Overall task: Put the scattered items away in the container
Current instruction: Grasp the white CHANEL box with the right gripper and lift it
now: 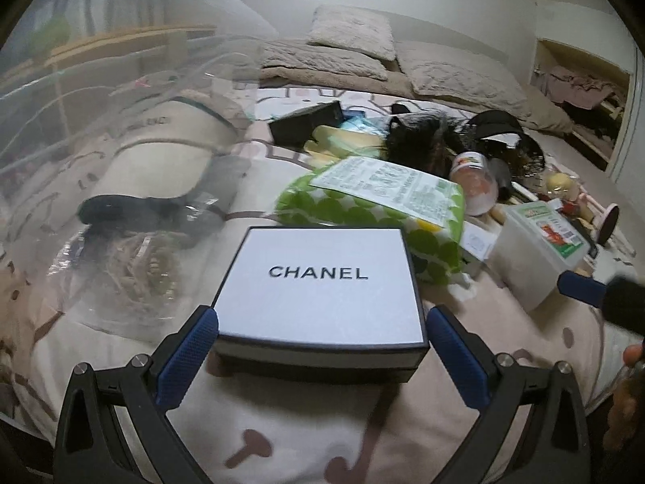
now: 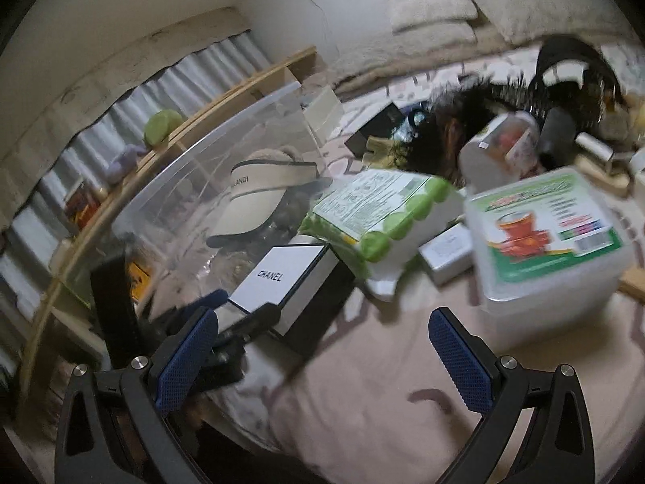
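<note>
A white box with black edges marked CHANEL (image 1: 322, 282) lies on the bedspread. My left gripper (image 1: 322, 322) is open, one blue pad at each front corner of the box, and I cannot tell whether they touch it. To the left stands the clear plastic container (image 1: 80, 141), which holds a cream cap (image 1: 161, 149) and dark items. My right gripper (image 2: 324, 322) is open and holds nothing, over bare bedspread. Ahead of it on the right is a lidded plastic tub (image 2: 552, 242). The CHANEL box (image 2: 278, 278) shows at its left.
Scattered on the bed behind the box are a green dotted packet (image 1: 375, 201), a black box (image 1: 306, 121), a dark furry item (image 1: 419, 141), a small jar (image 1: 475, 185) and a black hat (image 1: 504, 137). Pillows (image 1: 354, 36) lie at the back. A wooden shelf (image 2: 161, 141) runs behind the container.
</note>
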Tool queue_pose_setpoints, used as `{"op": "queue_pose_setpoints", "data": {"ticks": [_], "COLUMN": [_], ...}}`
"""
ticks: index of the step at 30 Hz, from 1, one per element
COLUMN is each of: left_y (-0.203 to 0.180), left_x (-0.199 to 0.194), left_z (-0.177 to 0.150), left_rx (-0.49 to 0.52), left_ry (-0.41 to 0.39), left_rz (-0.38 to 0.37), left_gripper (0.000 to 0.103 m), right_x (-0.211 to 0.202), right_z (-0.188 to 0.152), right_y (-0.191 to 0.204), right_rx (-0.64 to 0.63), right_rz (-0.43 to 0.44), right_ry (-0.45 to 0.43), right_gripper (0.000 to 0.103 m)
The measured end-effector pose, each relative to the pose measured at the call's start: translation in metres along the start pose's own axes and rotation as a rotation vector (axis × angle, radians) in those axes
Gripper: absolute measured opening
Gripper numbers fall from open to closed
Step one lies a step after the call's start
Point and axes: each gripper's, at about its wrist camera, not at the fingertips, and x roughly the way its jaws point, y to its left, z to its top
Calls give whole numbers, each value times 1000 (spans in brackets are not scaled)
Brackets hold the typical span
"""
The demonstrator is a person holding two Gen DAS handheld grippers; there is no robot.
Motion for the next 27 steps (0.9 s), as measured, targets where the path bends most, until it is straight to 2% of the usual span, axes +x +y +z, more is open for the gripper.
{"op": "queue_pose_setpoints", "data": {"ticks": [2,4,8,10,13,16,23,27], "left_y": [6,11,18,22,36,53,78,90], "left_x": [-1,-2,-8,-16,-22,-22,-5,-1], "left_z": [0,1,1,1,3,3,-2,-6], "left_rx": [-9,-26,-39,-41,-68,-122,-193,-254], "left_ry": [-4,-7,-26,-56,-85,-78,2,22], "left_rz": [15,19,27,55,84,117,238,261], "left_gripper": [103,103,103,103,103,103,103,103], "right_x": [12,29,53,65,77,87,102,114], "right_z": [5,6,4,2,-1,-4,-3,-1], "right_y": [-2,-7,-14,-17,-20,-20,-5,-4], "right_rx": [77,174,302,359,423,473,426,433], "right_rz": [16,73,129,166,174,183,122,90], "right_ry": [51,111,168,192,209,243,273,275], "right_gripper": [103,103,103,103,103,103,103,103]}}
